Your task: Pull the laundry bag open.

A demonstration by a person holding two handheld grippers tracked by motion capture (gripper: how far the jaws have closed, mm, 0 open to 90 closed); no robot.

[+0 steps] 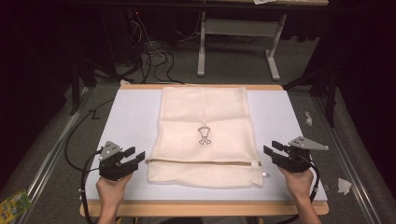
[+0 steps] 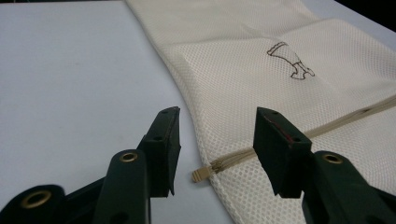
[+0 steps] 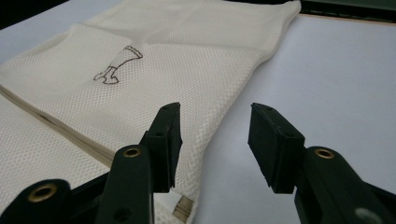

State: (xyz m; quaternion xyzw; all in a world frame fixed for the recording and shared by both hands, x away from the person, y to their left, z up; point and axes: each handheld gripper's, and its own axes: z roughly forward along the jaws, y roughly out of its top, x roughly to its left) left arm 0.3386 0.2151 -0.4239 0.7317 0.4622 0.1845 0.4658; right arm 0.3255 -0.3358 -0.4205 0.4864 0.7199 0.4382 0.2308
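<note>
A cream mesh laundry bag (image 1: 204, 135) lies flat down the middle of a pale blue-grey table top (image 1: 126, 121), its far edge reaching the far wooden rim of the table and its near edge stopping short of the near rim. A small dark outline drawing (image 1: 203, 135) sits at the bag's centre, and a zip line (image 1: 201, 162) runs across the bag near its near end, with a small tab at the right end just past the bag's edge. Beyond the table stand the grey legs of another table (image 1: 238, 51) and a tangle of black cables (image 1: 156, 58) on the carpet; scraps of white paper (image 1: 344, 185) lie on the floor to the right and a green packet (image 1: 11, 204) at the lower left. Nothing lies on the table between either gripper and the bag. The left gripper (image 1: 135, 156) is held just beside the bag's left edge at the level of the zip; in the left gripper view its jaws stand well apart with only the zip's end (image 2: 201, 174) and mesh seen below the gap, no pad pressing on anything. The right gripper (image 1: 271, 148) hangs just off the bag's right edge, jaws likewise wide apart and empty, the bag's side hem (image 3: 210, 135) showing under the gap in the right gripper view
</note>
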